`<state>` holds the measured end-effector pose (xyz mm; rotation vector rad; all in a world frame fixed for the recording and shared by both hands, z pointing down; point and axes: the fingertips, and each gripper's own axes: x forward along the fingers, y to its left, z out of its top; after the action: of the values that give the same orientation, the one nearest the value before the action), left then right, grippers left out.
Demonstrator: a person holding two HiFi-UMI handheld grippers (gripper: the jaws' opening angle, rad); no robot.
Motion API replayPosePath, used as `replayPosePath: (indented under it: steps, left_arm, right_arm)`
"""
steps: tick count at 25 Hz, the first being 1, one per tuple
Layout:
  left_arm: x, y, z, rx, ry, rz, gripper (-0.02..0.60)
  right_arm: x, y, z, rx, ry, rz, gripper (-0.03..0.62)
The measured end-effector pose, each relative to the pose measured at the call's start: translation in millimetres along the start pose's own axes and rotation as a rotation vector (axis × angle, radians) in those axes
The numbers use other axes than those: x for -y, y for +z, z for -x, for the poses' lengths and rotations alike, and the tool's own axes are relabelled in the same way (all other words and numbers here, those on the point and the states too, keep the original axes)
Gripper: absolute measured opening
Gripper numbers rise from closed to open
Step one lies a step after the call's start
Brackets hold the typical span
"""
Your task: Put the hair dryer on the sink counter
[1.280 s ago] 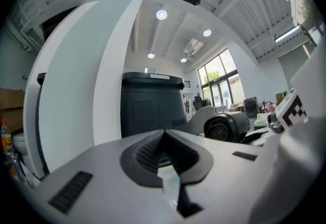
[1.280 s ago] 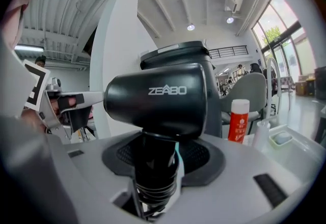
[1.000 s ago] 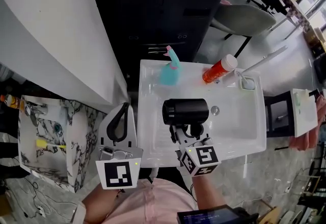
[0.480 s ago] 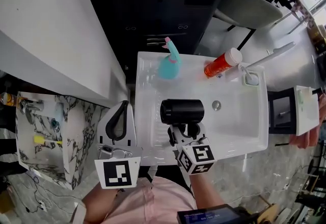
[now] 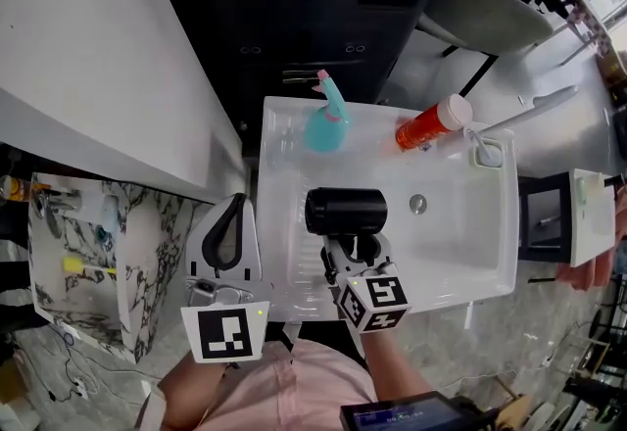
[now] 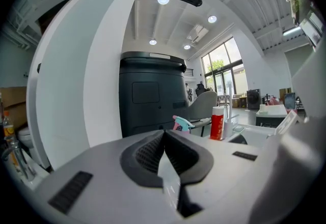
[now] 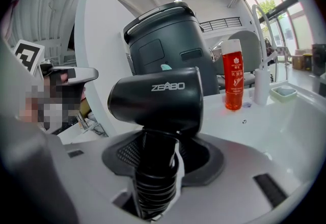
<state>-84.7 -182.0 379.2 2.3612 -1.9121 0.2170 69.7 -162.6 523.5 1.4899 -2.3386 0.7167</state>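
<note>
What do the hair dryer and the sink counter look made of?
The hair dryer: probably black plastic, satin finish; soft highlights on the barrel, moulded ribs on the handle. The sink counter: white, glossy, with reflections on it; likely ceramic or resin, cannot tell which.

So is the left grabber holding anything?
No, the left gripper is shut on nothing; the right gripper holds the hair dryer.

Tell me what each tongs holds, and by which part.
The right tongs grip the hair dryer by its handle, just under the barrel. The left tongs are shut and empty.
</note>
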Motion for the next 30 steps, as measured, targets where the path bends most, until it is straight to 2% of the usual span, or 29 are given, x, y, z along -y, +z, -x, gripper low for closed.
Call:
replayPosePath:
  steps: [9,20,30]
  left_arm:
    - [-0.7,-5.3,-10.6,-0.014,0.005,0.001,0.011]
    - [-9.0,-11.1,-18.0,-0.033,0.019,0.003,0.009]
    - [-14.1,-14.1,-22.8,-0.039,0.026,0.01,0.011]
  right_arm:
    - [6.5,-10.3,-15.7,-0.04,0.0,-0.036,0.207]
    - [14.9,-32.3,-32.3,-0.14,-0.013,-0.113,0.21]
    - [25.3,-51.4,-48.8,-0.254,-0.063,-0.185,0.213]
